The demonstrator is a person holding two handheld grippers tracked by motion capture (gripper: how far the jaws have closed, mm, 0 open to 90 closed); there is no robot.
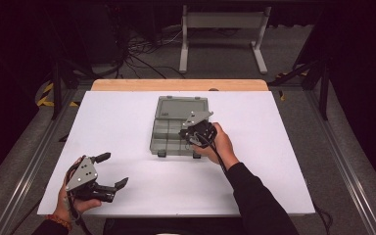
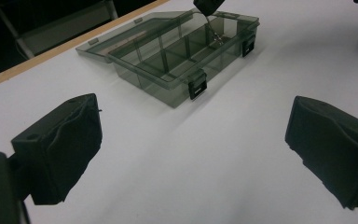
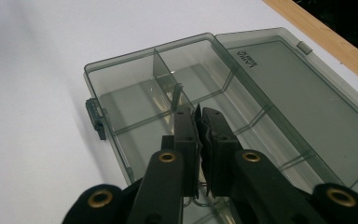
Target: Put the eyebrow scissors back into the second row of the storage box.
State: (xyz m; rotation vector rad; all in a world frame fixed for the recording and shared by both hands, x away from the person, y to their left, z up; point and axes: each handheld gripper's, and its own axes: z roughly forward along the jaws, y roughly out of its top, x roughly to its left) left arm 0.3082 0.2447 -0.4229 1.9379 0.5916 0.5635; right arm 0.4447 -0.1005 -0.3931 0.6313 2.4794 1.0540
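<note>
The right hand-held gripper [image 3: 198, 122], pinched on a small divider [image 3: 176, 96], hangs inside the open organizer box [image 1: 162, 142]; the left hand-held gripper [image 1: 111, 170] gapes empty, well apart.

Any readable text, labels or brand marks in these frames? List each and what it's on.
Embossed two-line mark on the open lid of the compartment box, at its corner in the right gripper view: too blurred to read.
Same lid in the high view: nothing legible.
No other text visible.
</note>
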